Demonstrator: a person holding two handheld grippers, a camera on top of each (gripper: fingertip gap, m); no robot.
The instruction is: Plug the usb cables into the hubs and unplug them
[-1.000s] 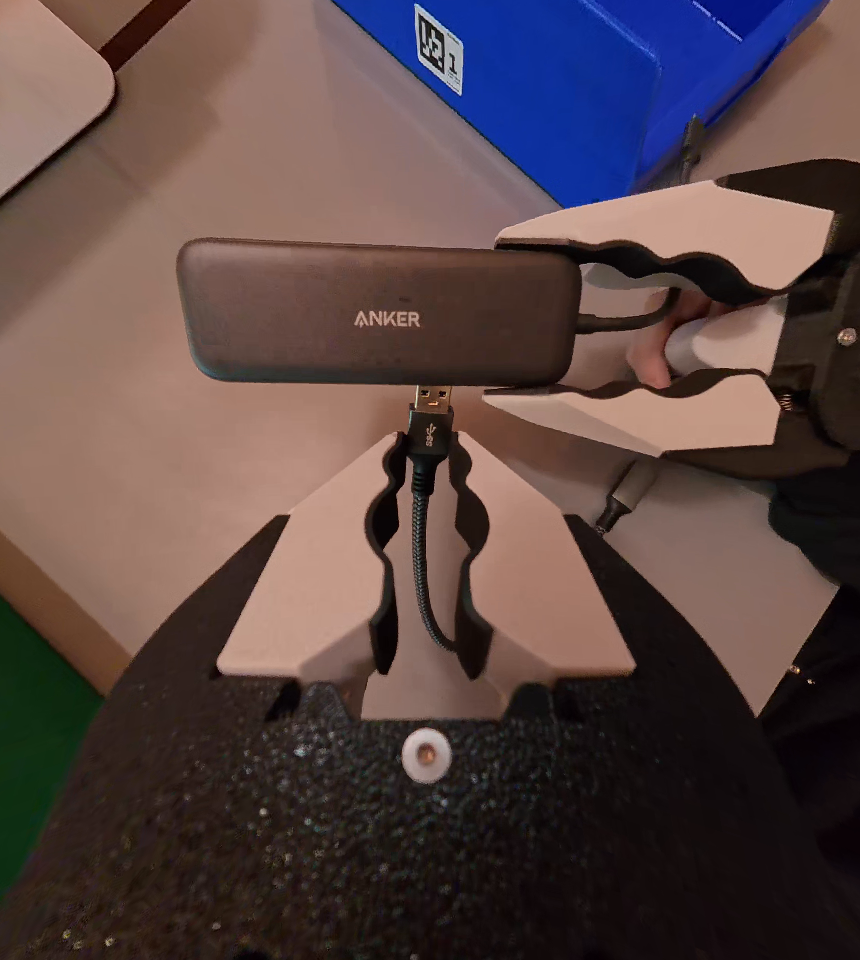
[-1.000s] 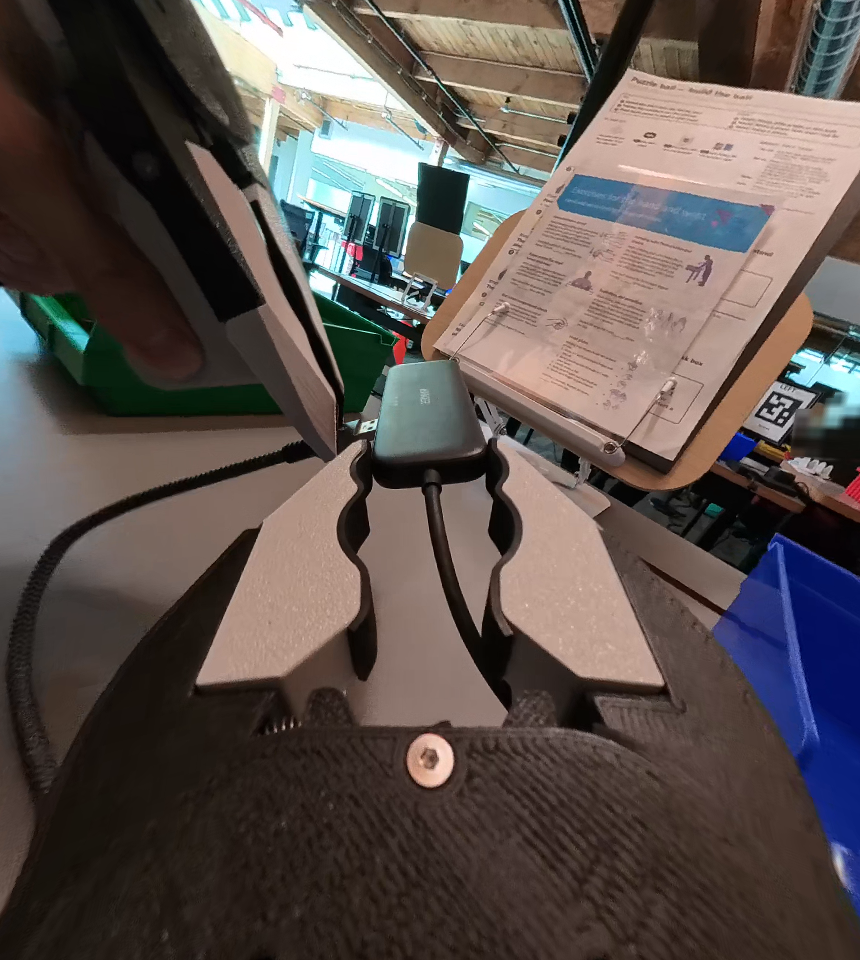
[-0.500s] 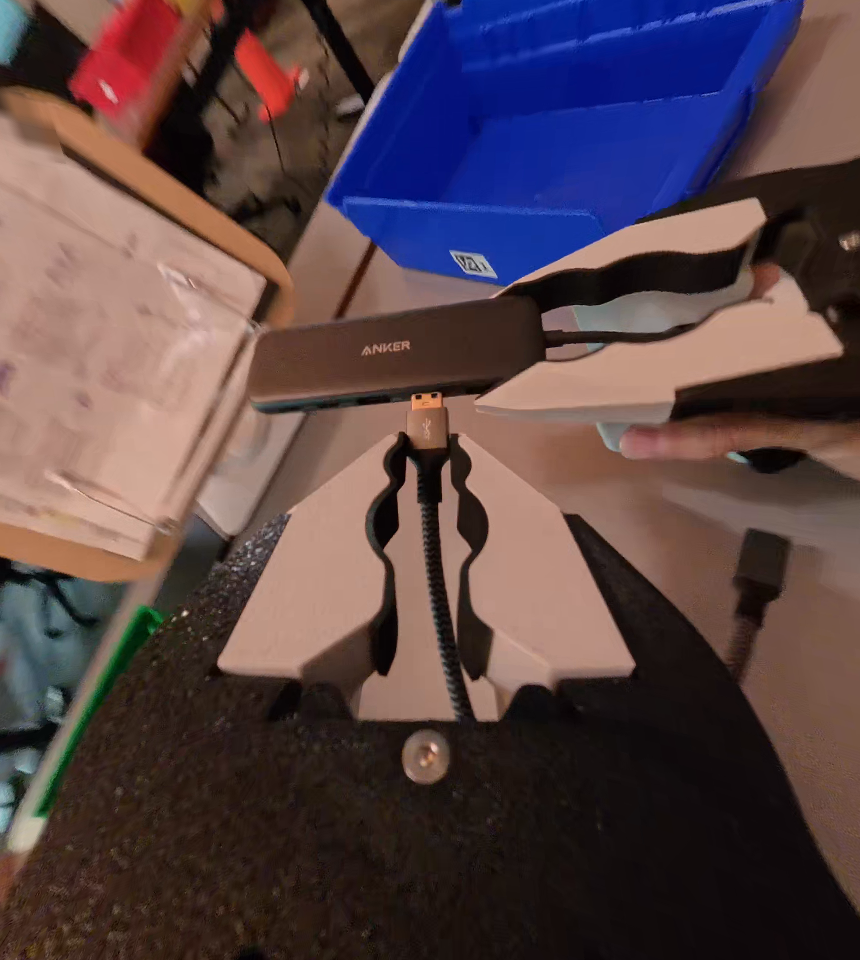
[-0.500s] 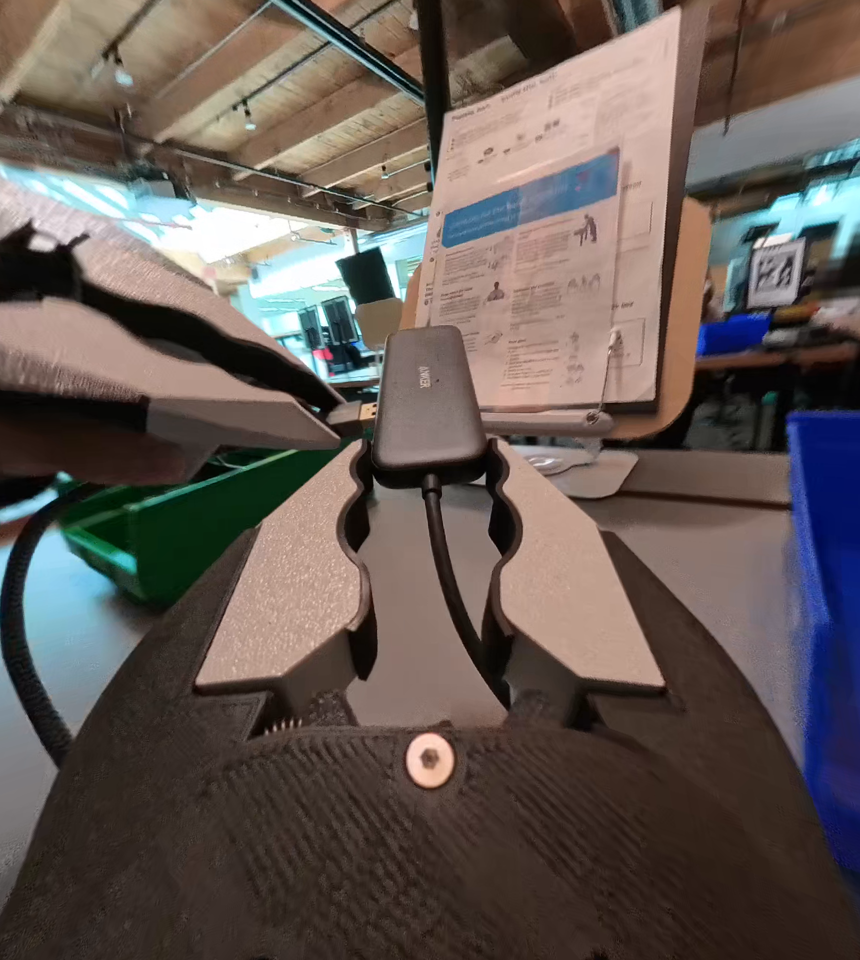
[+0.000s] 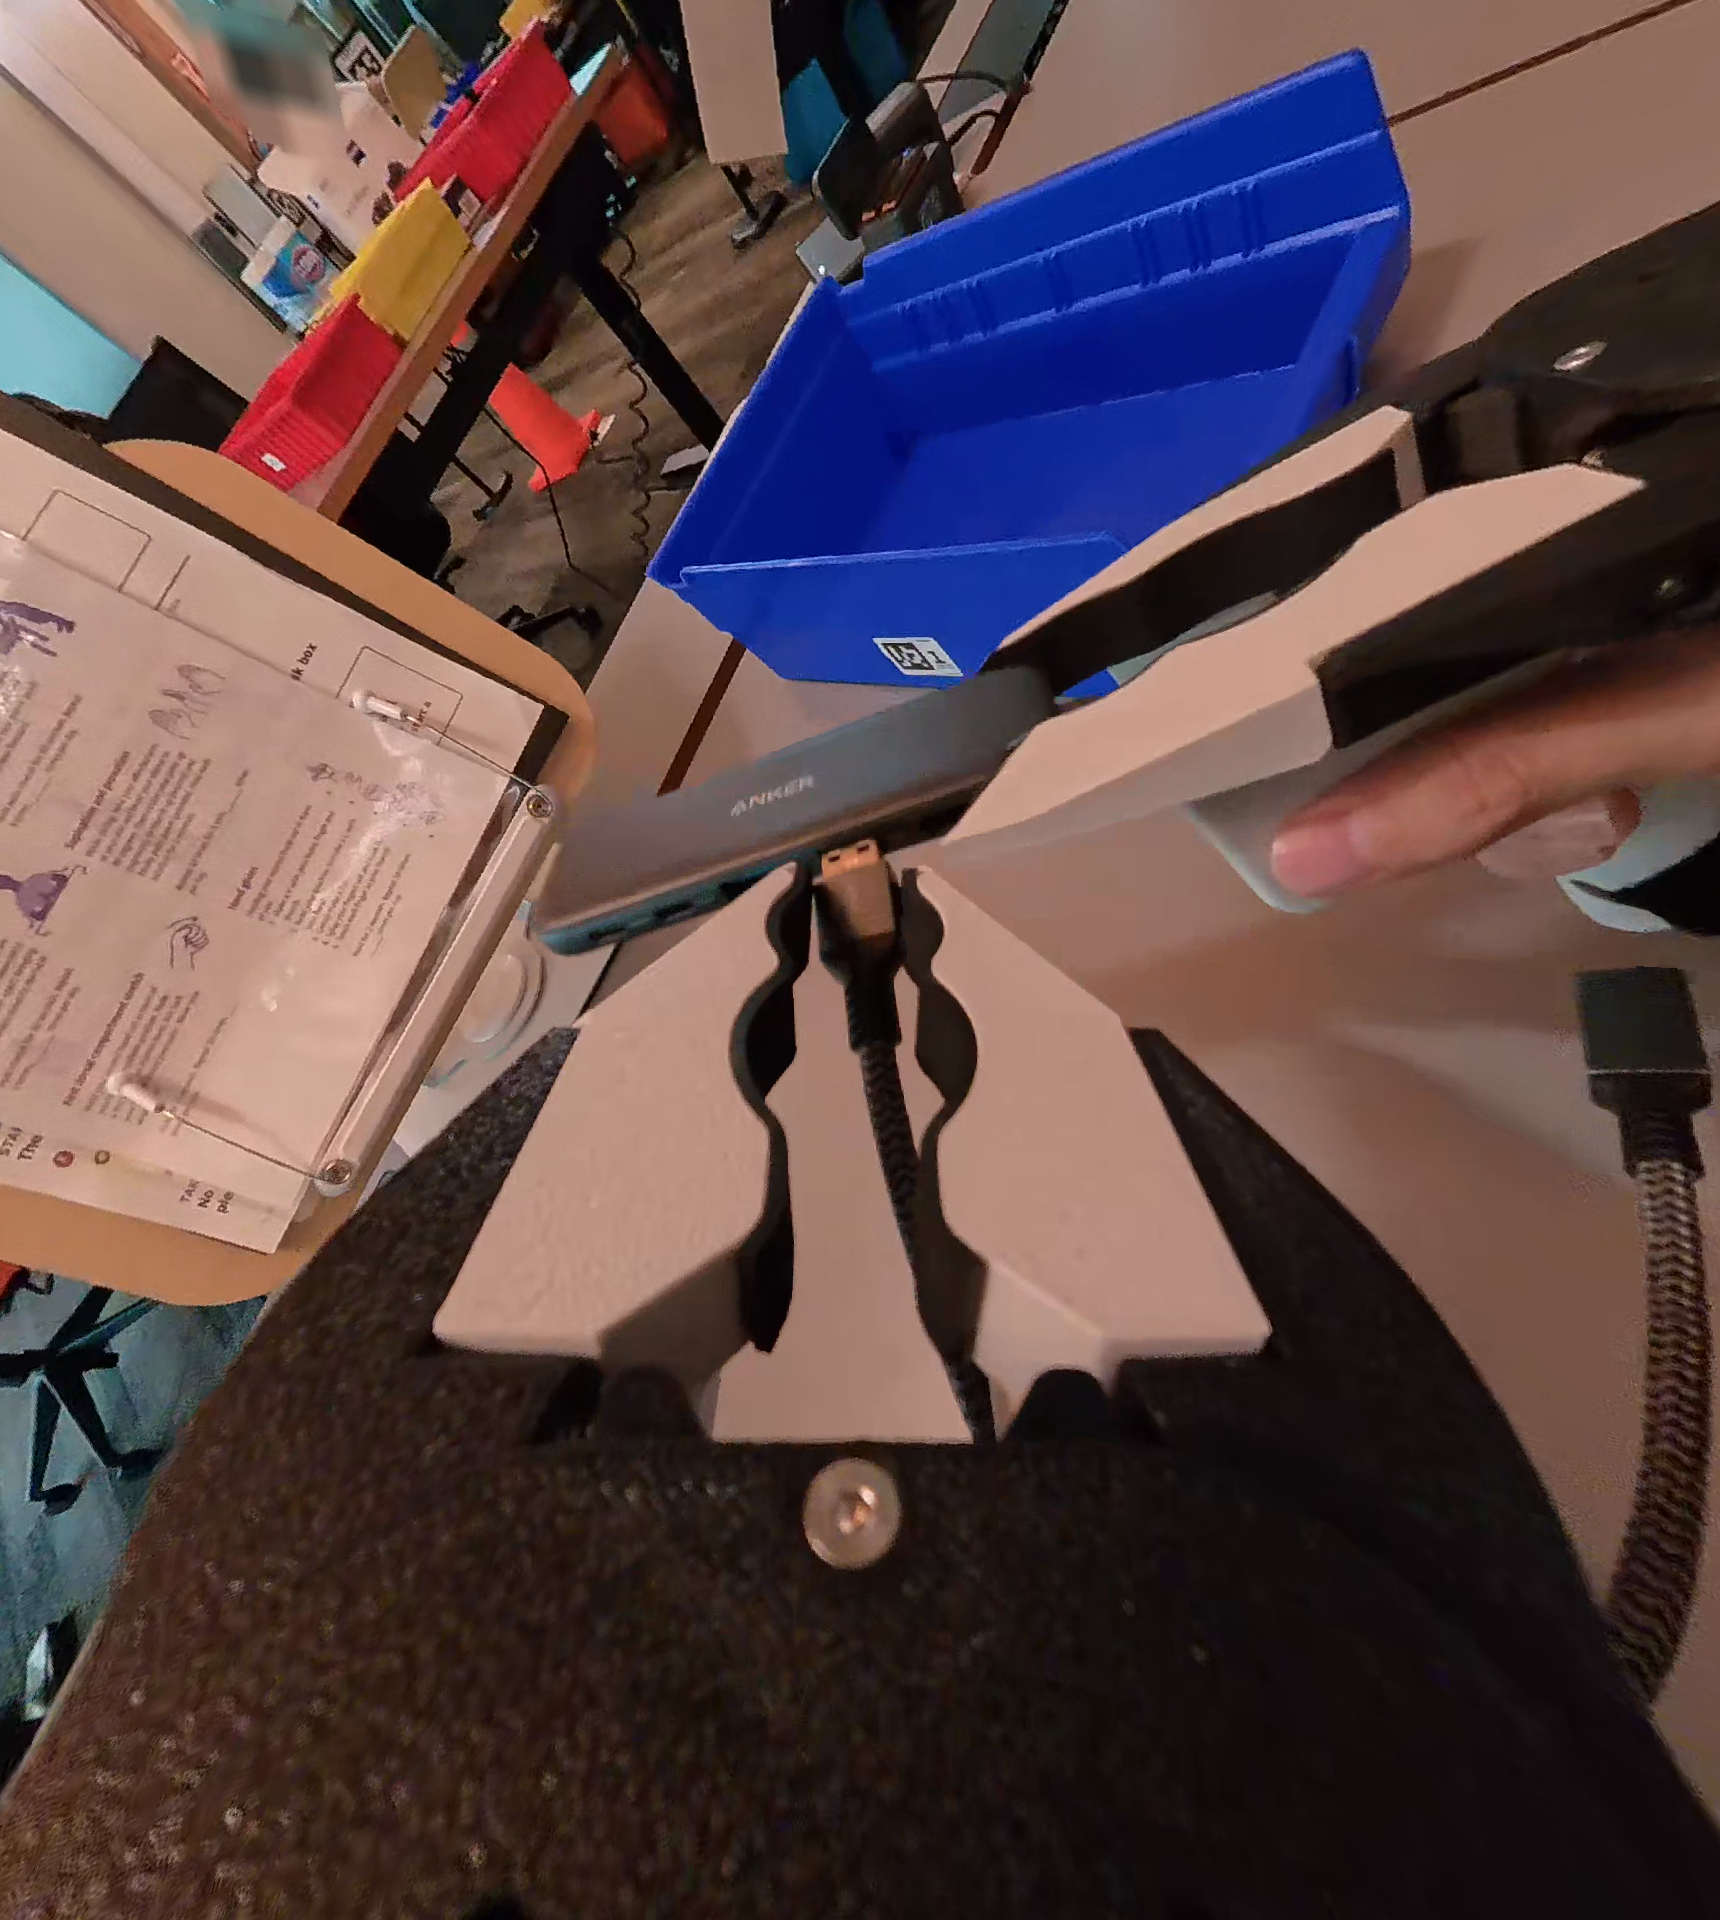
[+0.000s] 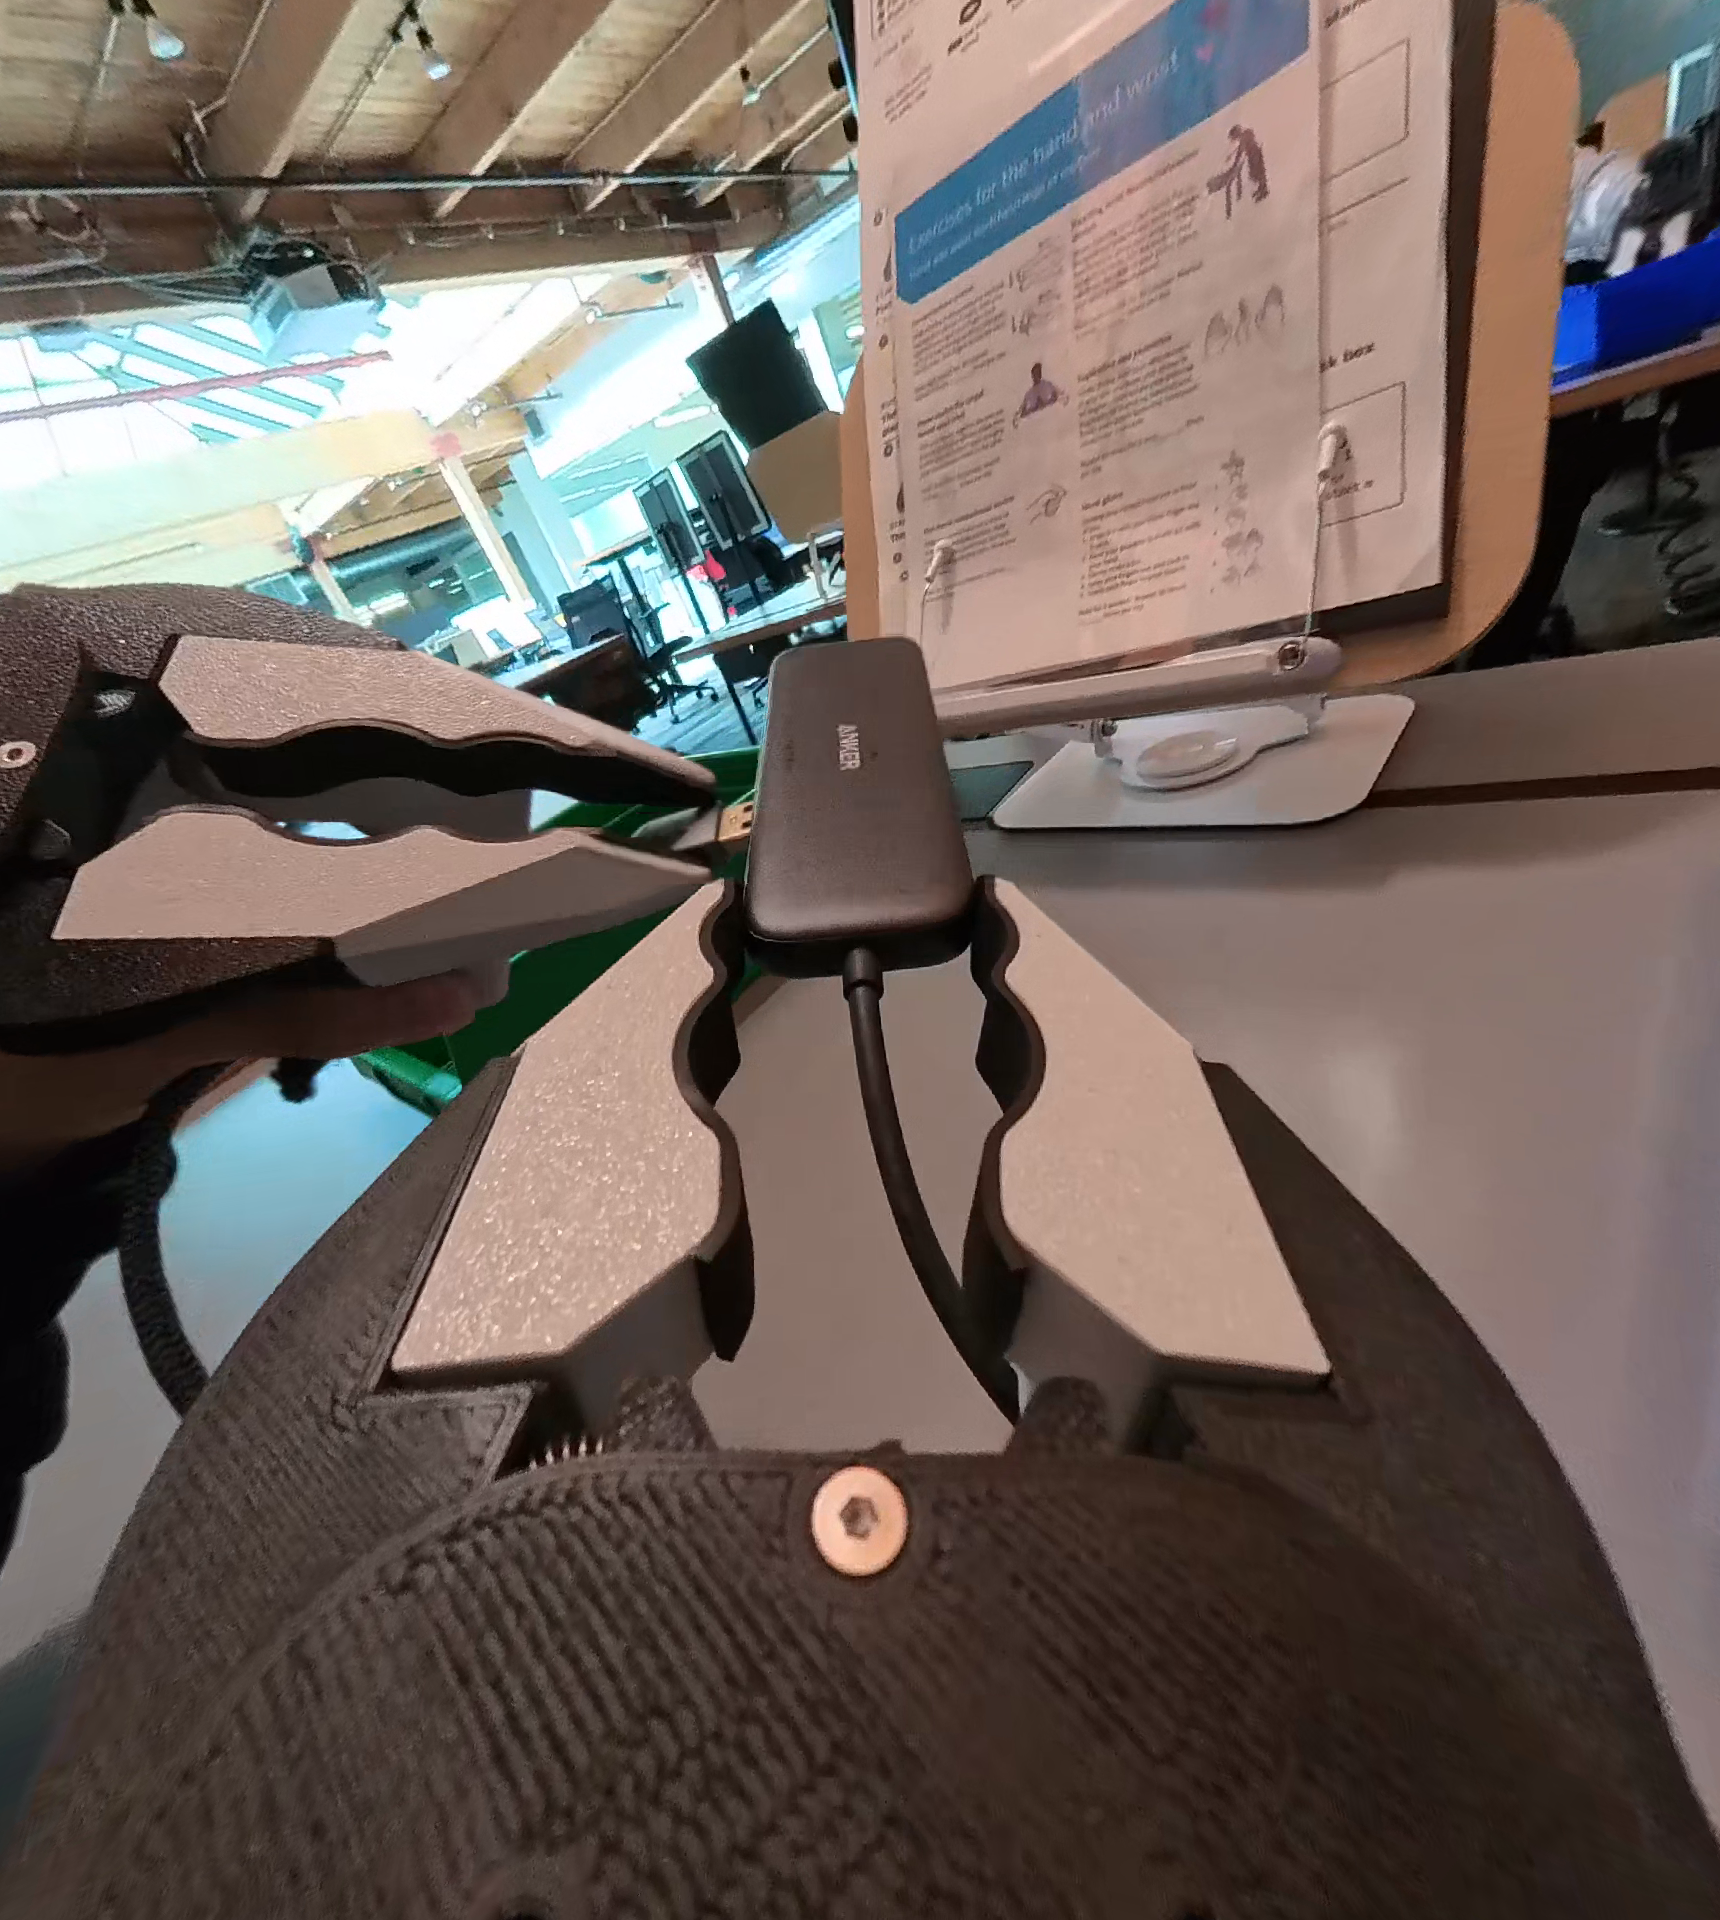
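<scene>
My right gripper (image 6: 856, 920) is shut on the cable end of a dark grey USB hub (image 6: 851, 790) and holds it in the air. The hub also shows in the left wrist view (image 5: 783, 821), where the right gripper (image 5: 991, 758) comes in from the right. My left gripper (image 5: 856, 909) is shut on the USB plug (image 5: 851, 883) of a braided cable (image 5: 887, 1122). The plug's metal tip meets the hub's long side at a port. How deep it sits cannot be told. In the right wrist view the left gripper (image 6: 705, 826) holds the plug (image 6: 734, 823) against the hub's left side.
A blue bin (image 5: 1043, 416) stands on the grey table (image 5: 1355, 1039) behind the hub. A document stand with printed sheets (image 5: 160, 831) is close on the left. The braided cable's other connector (image 5: 1640, 1029) lies on the table at right. A green bin (image 6: 523, 997) sits beyond the left gripper.
Both grippers have tilted up and swung round together, so the views now take in the room, the bin and the document stand. The plug stays at the hub's side.
</scene>
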